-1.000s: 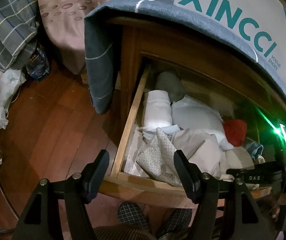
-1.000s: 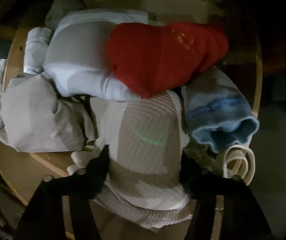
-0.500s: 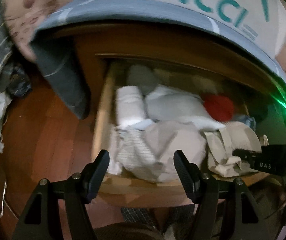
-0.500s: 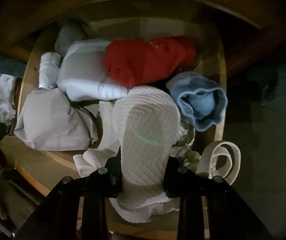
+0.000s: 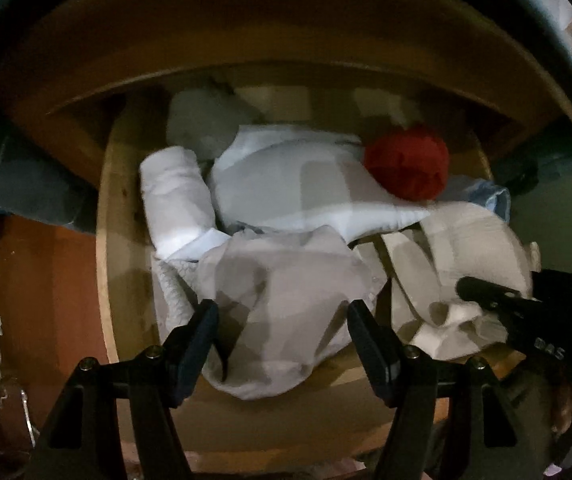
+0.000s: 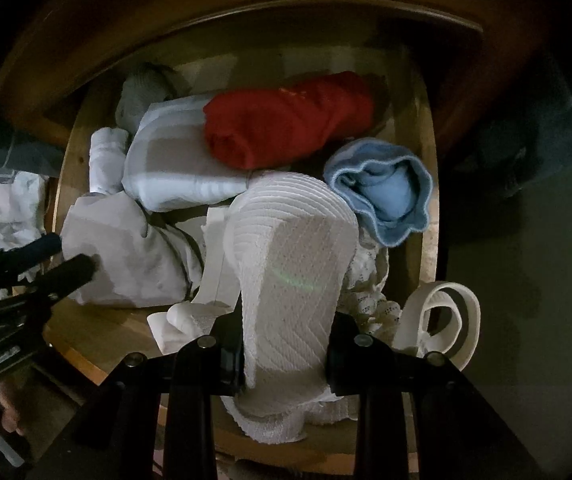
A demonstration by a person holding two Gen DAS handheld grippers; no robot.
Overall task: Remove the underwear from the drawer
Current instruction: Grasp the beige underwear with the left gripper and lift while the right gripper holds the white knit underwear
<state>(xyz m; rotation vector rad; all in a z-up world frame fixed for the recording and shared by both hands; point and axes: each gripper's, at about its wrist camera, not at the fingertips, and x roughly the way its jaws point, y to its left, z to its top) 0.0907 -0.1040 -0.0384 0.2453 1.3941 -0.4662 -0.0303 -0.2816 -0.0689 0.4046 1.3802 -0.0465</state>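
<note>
Drawer (image 6: 426,128) stands pulled out of a wooden cabinet and is packed with soft folded and rolled cloth. Largest item in it is a pale grey-white bundle (image 5: 306,184) at the centre, with a beige garment (image 5: 278,300) lying in front of it near the front edge. Red roll (image 6: 286,128) rests against the back right, a light blue rolled piece (image 6: 386,196) beside it.

Underwear (image 6: 294,264), a white ribbed piece with a chevron weave, sits at the front right of the drawer, partly raised above its neighbours. Right gripper (image 6: 286,356) has its jaws clamped on the lower part of it, cloth bunched between the pads.

Left gripper (image 5: 282,336) hangs over the beige garment with jaws apart, nothing pressed between them.

Assessment: the piece appears light, limp and stretchy, not fragile. It will likely sag and trail once lifted, and its loose lower hem may drag the lacy cloth (image 6: 370,300) next to it. Hold on a thick gathered fold looks sound; a thin single layer could slip.
</note>
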